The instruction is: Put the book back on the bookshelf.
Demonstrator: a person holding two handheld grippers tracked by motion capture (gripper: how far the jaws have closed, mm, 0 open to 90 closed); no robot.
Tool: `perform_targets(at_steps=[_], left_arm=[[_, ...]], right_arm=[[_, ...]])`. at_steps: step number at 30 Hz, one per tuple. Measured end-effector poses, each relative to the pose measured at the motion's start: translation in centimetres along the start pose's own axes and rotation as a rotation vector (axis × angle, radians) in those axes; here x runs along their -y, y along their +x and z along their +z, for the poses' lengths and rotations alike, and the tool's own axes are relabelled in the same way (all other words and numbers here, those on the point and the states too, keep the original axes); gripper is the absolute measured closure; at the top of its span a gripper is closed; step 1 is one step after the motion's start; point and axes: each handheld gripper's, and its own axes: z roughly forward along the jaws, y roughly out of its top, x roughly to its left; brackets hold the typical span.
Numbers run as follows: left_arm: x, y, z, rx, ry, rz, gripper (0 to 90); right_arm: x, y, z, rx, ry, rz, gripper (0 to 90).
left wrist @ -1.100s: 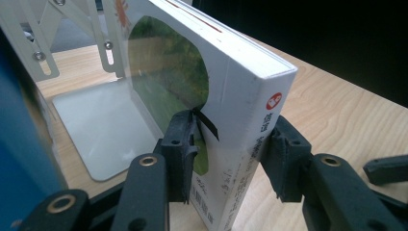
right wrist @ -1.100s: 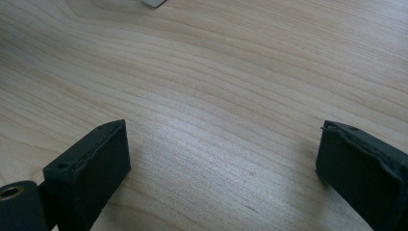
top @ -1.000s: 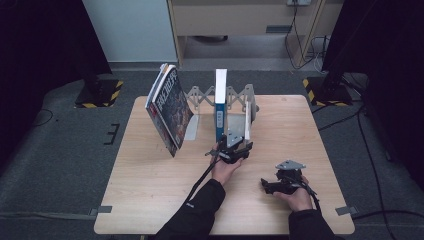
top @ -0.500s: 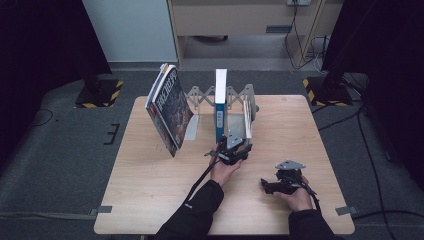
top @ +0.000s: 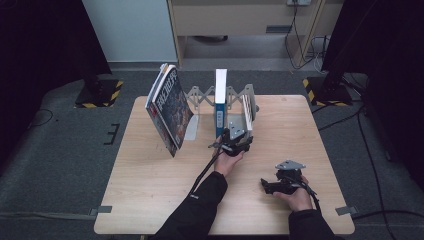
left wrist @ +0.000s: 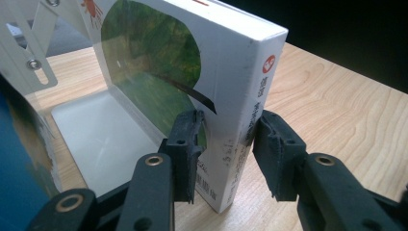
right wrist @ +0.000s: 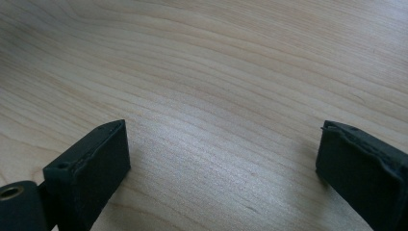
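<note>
The table (top: 150, 200) is a pale wooden rectangle with fine straight grain, matte and smooth. Across its far half stands a book rack (top: 200, 95) of grey-white metal, with a scissor-lattice back and flat plate dividers. At its left end a large, glossy-covered book (top: 170, 112) leans tilted. In the middle a tall thin blue-and-white book (top: 220, 100) stands upright.

At the rack's right end stands the white book (left wrist: 226, 86), thick, with a smooth shiny cover bearing a green leaf shape, and red and dark print down its white spine. Its bottom edge rests on the table beside a pale divider plate (left wrist: 91, 139).

The left gripper (left wrist: 226, 139) has black, rubbery ribbed pads. Its jaws have just been closing, then eased slightly, with the white book between them. One pad lies against the cover and the other against the spine-side face, so it clasps the book low, near the bottom corner.

The right gripper (right wrist: 221, 149), held in the person's hand over bare wood near the front right of the table, has its jaws spread wide with nothing between them.
</note>
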Motion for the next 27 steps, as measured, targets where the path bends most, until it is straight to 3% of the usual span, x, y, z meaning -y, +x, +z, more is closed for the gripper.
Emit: perform_targets(at_steps=[7,10,16,22,27], left_arm=[[-0.3,0.2,0.3,-0.013,0.015,0.001,55.0],[-0.2,0.1,0.0,-0.016,0.047,0.025,52.4],[0.5,0.0,-2.1,0.023,0.051,0.038,47.2],[1.4,0.4,-4.6,0.052,0.091,0.057,42.4],[2.6,1.1,-6.8,0.085,0.139,0.018,37.1]], right_arm=[[0.0,0.0,0.0,0.001,-0.002,0.000,4.8],[0.0,0.0,0.0,0.001,-0.002,0.001,4.7],[0.0,0.0,0.0,0.000,-0.002,0.000,4.8],[0.0,0.0,0.0,0.001,-0.003,-0.003,4.8],[0.0,0.0,0.0,-0.002,0.000,-0.003,4.8]])
